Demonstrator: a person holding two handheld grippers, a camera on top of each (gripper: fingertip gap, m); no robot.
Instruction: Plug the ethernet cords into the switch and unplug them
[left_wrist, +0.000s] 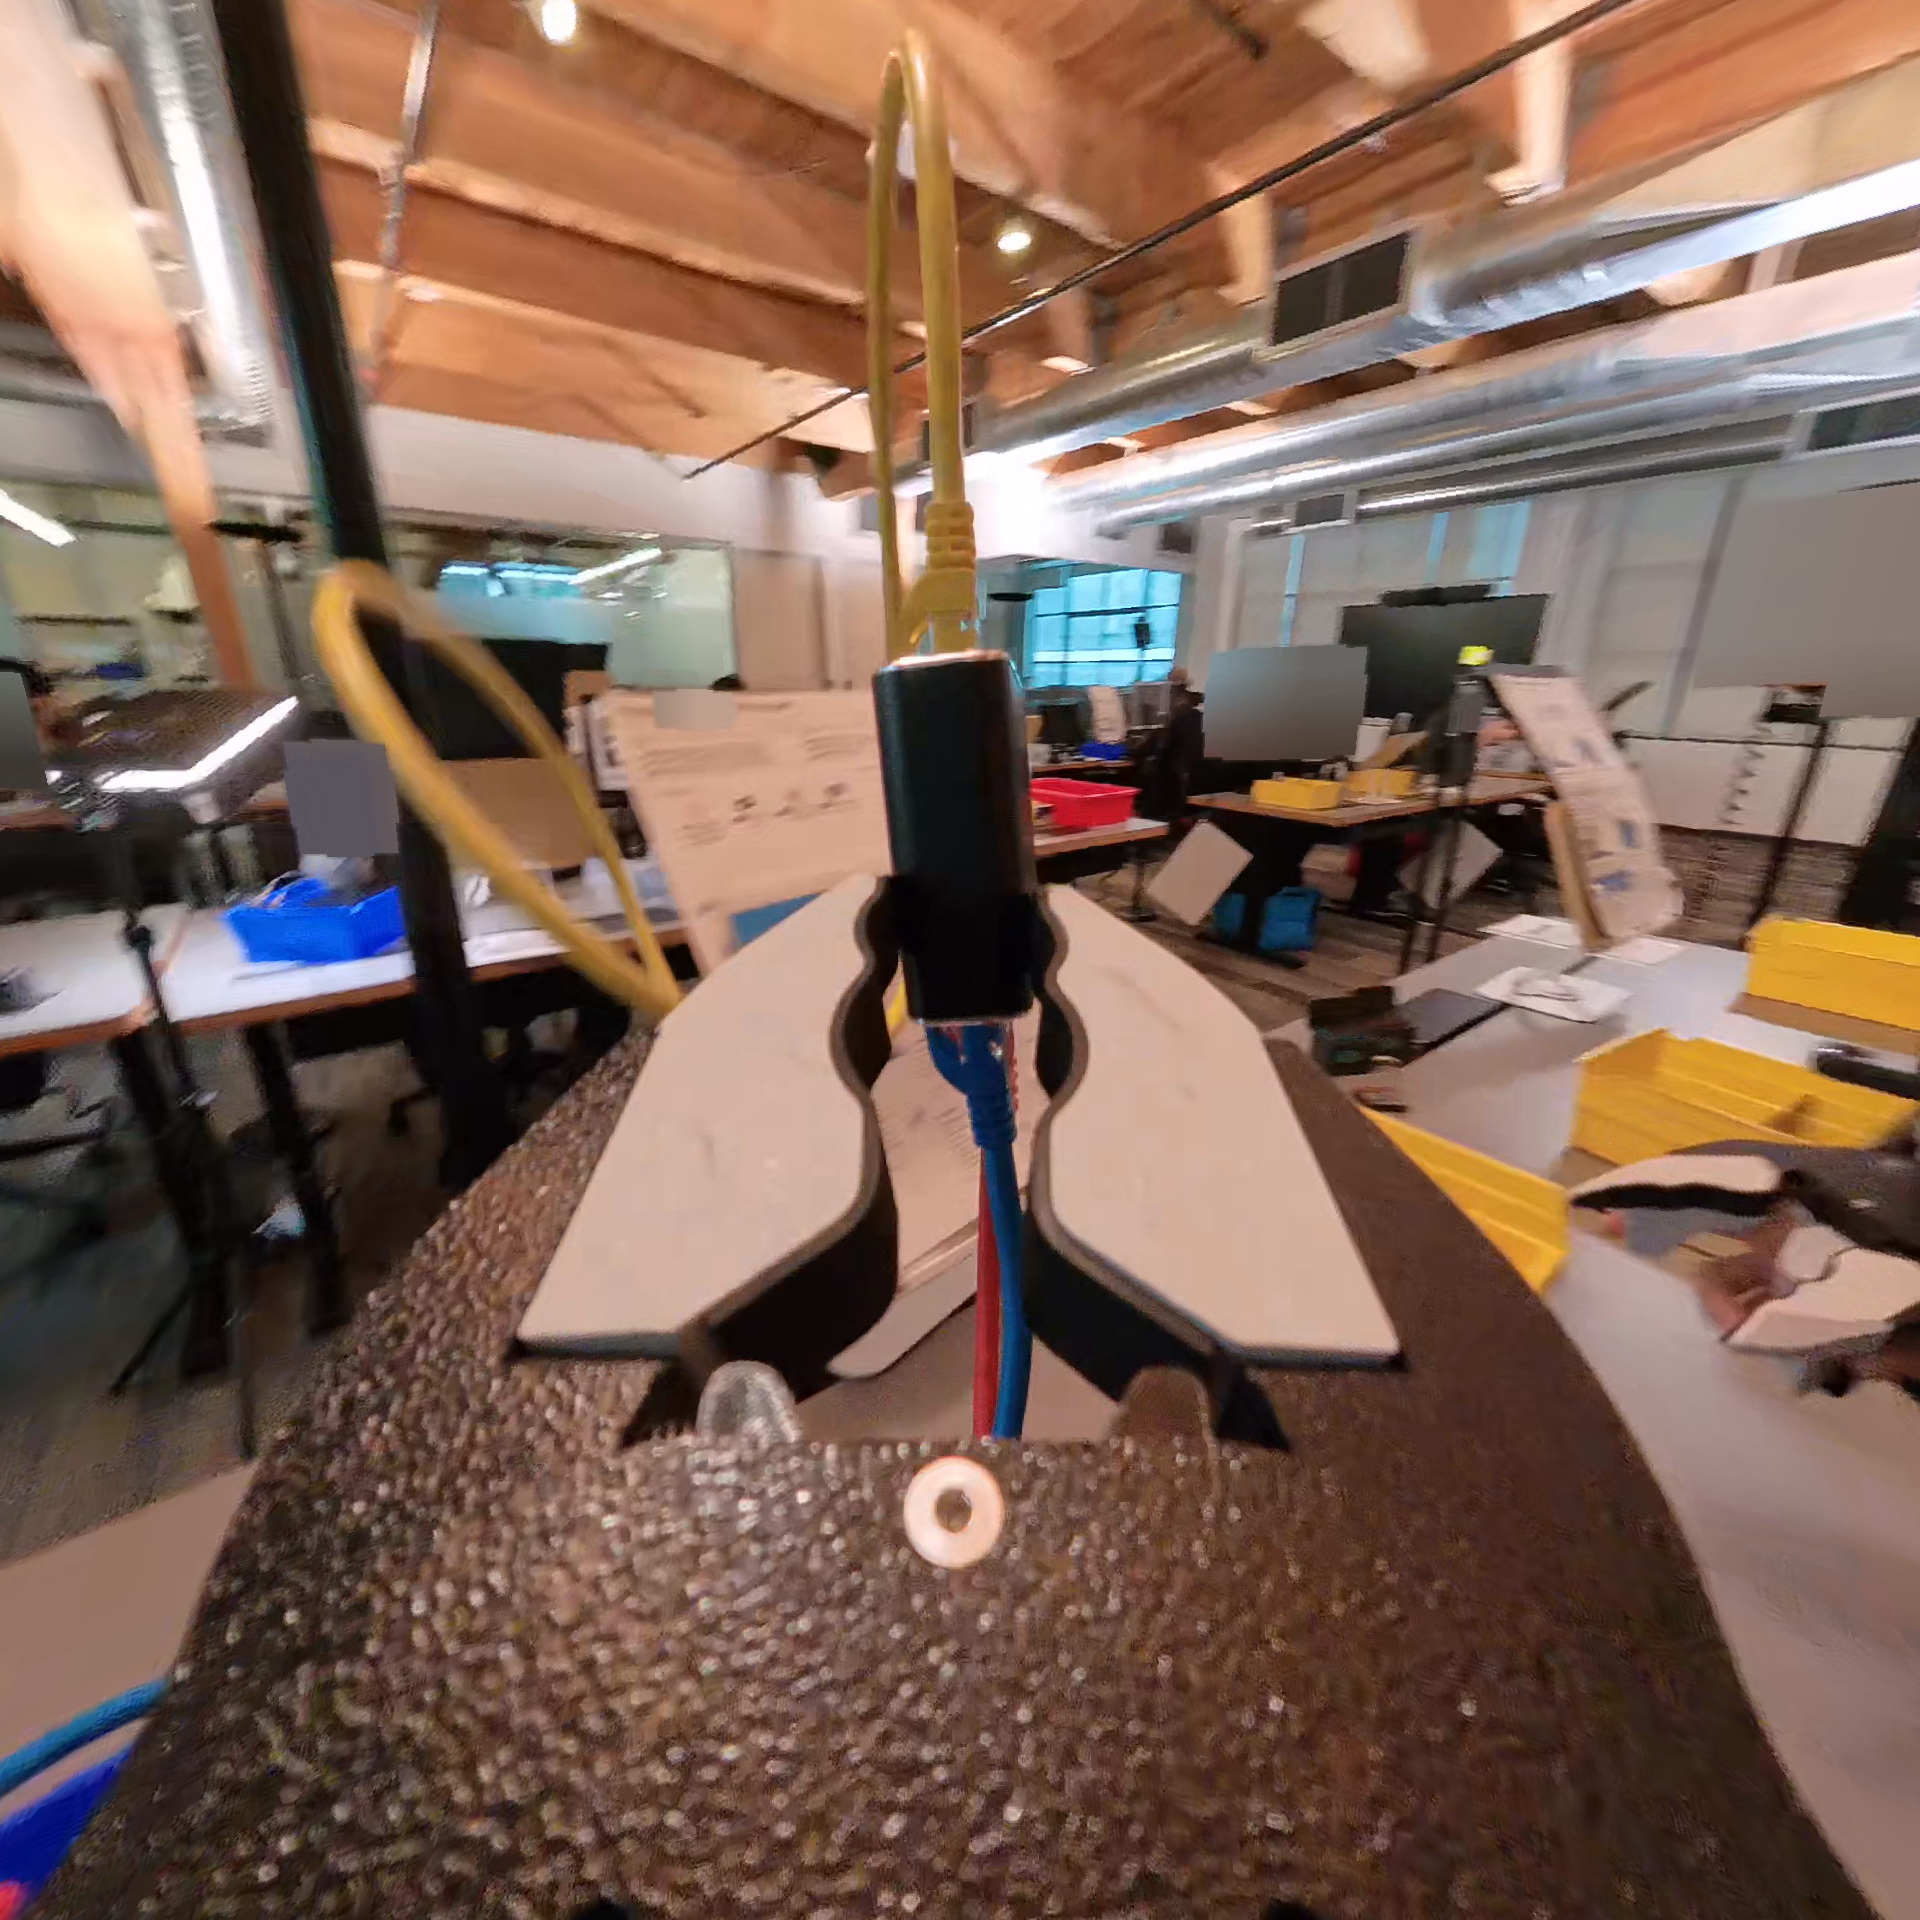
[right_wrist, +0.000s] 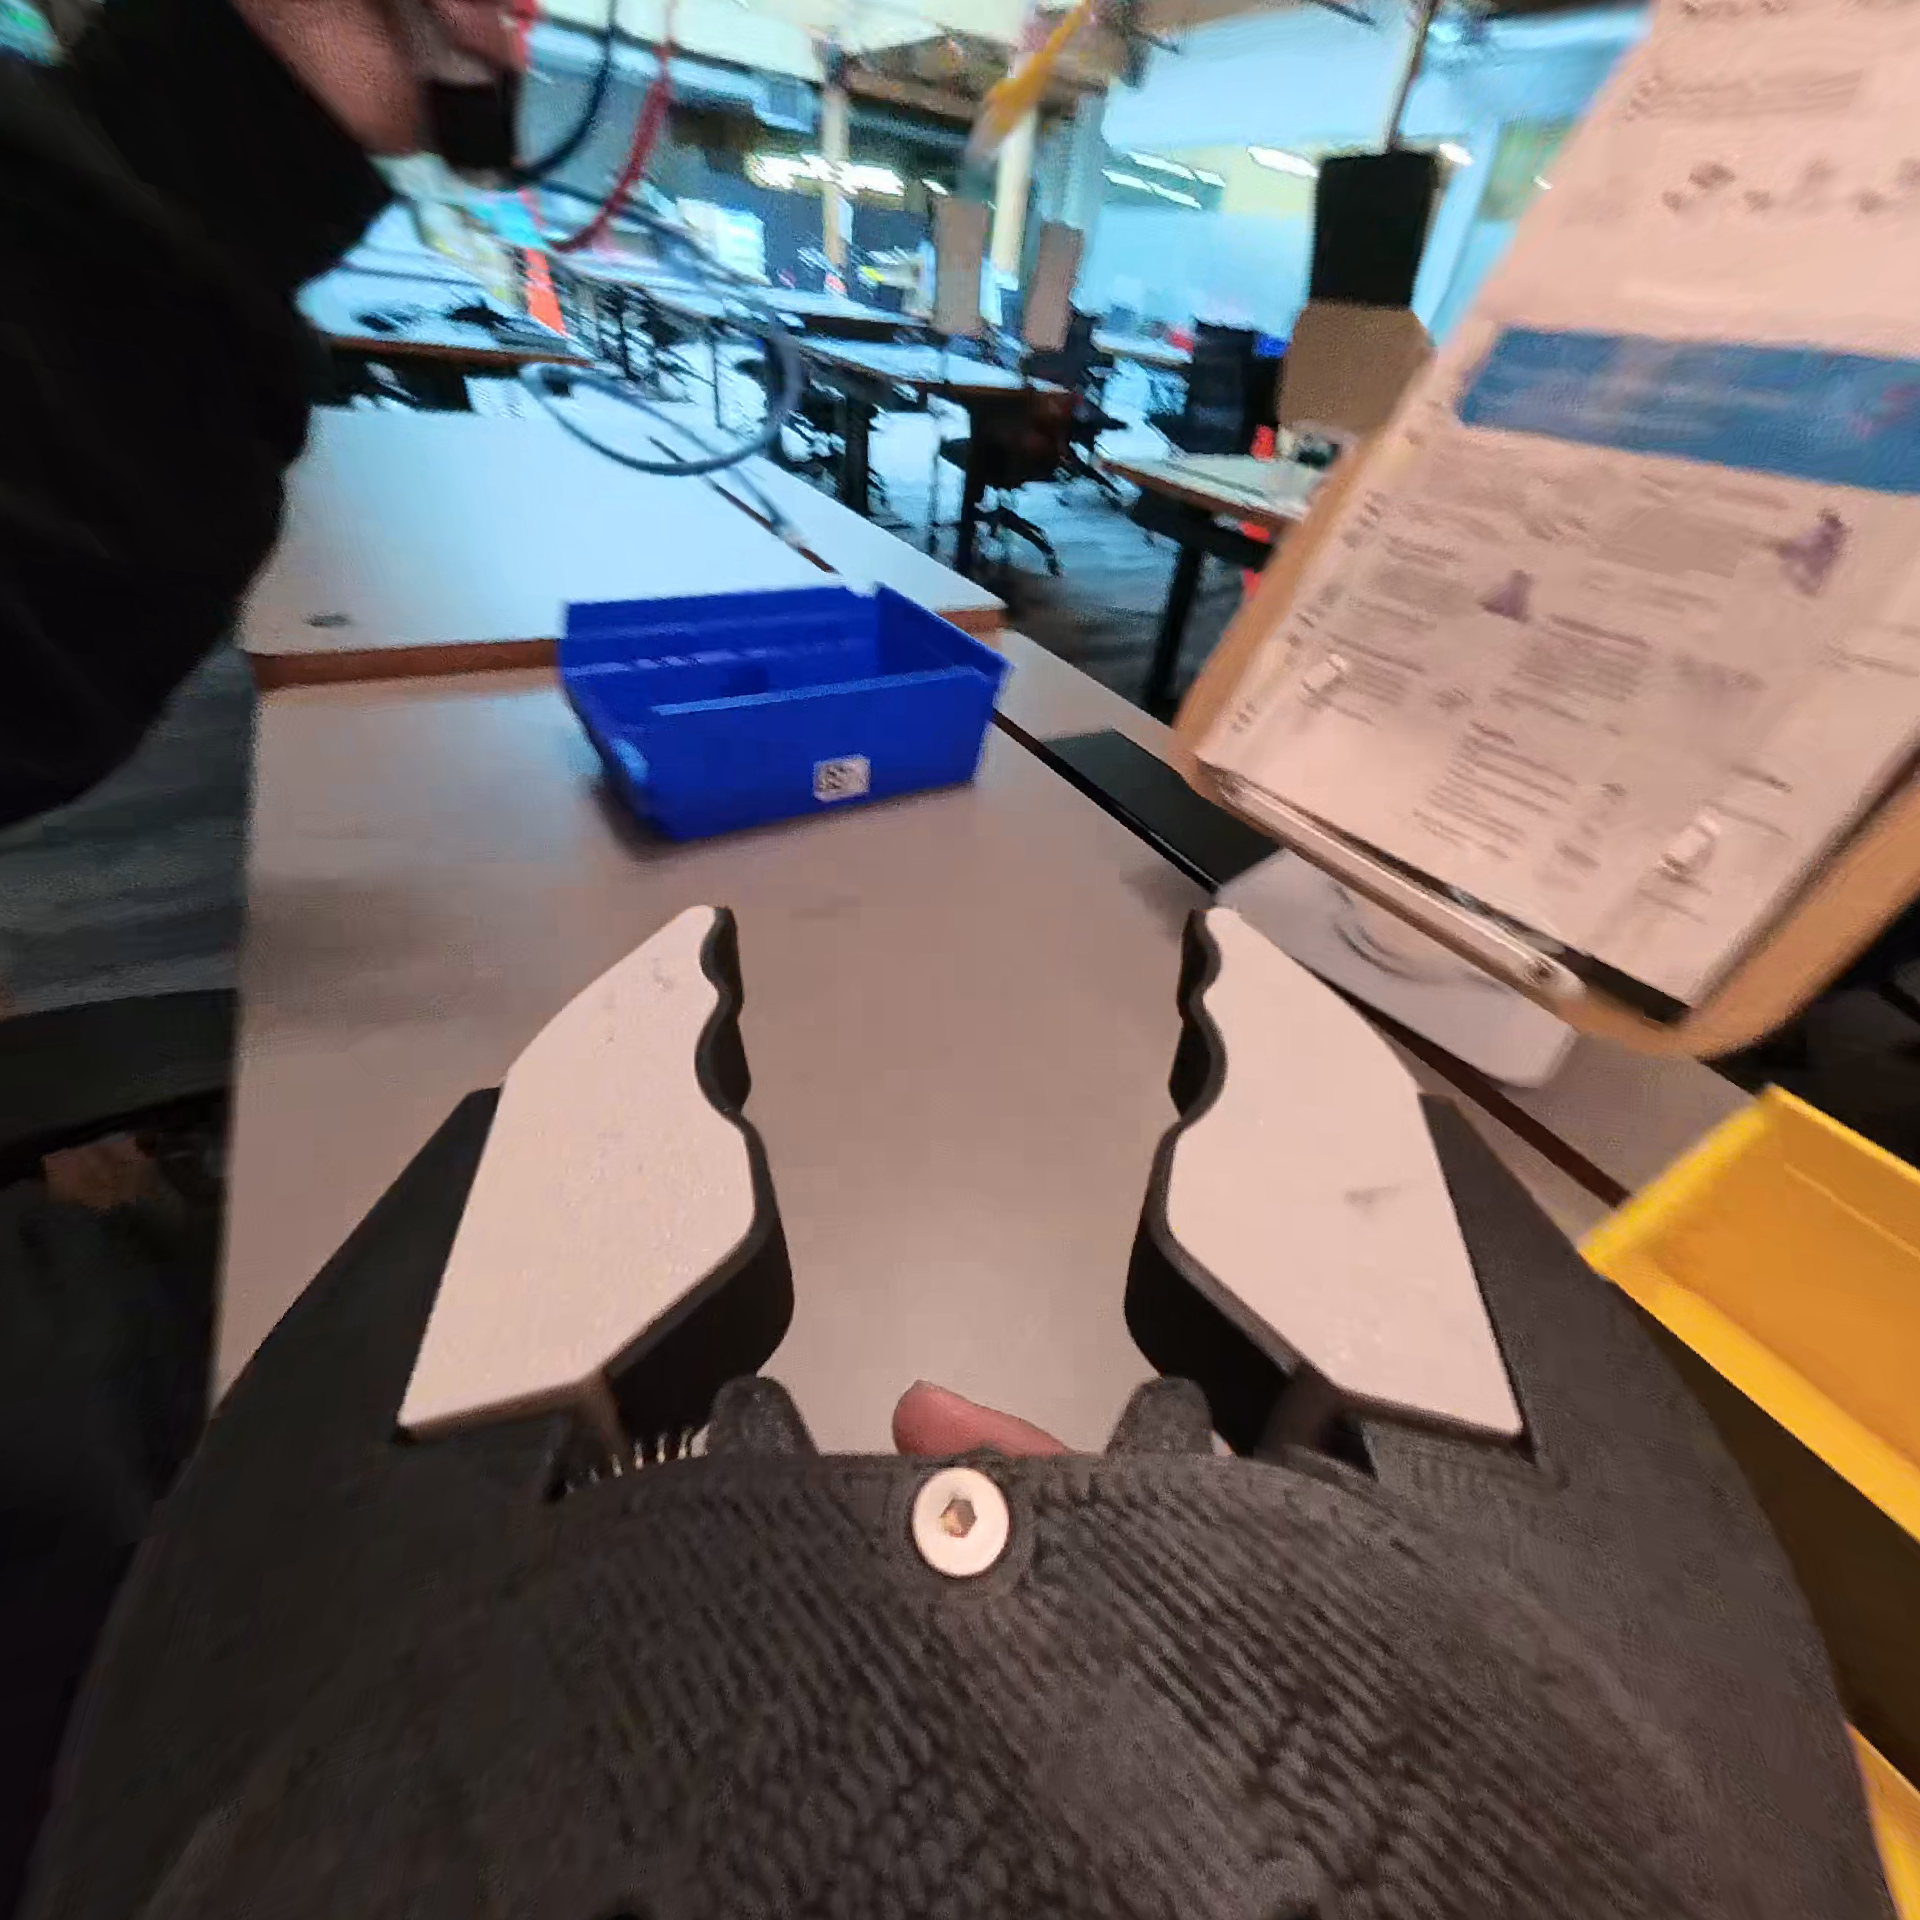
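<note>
In the left wrist view my left gripper (left_wrist: 961, 914) is shut on a small black switch (left_wrist: 951, 790) and holds it upright in the air. A yellow ethernet cord (left_wrist: 940, 343) is plugged into the switch's top end and loops up and back down to the left. A blue cord (left_wrist: 997, 1195) is plugged into its bottom end, with a red cord (left_wrist: 982, 1299) running beside it between the fingers. My right gripper (right_wrist: 961, 935) is open and empty, low over the grey table (right_wrist: 520, 883). It also shows blurred at the right of the left wrist view (left_wrist: 1766, 1247).
A blue bin (right_wrist: 779, 717) stands on the table ahead of the right gripper. A yellow bin (right_wrist: 1787, 1278) lies at its right. A board with printed sheets (right_wrist: 1621, 582) leans on a stand at the right. More yellow bins (left_wrist: 1714, 1101) sit on the table. A black pole (left_wrist: 343, 582) stands left.
</note>
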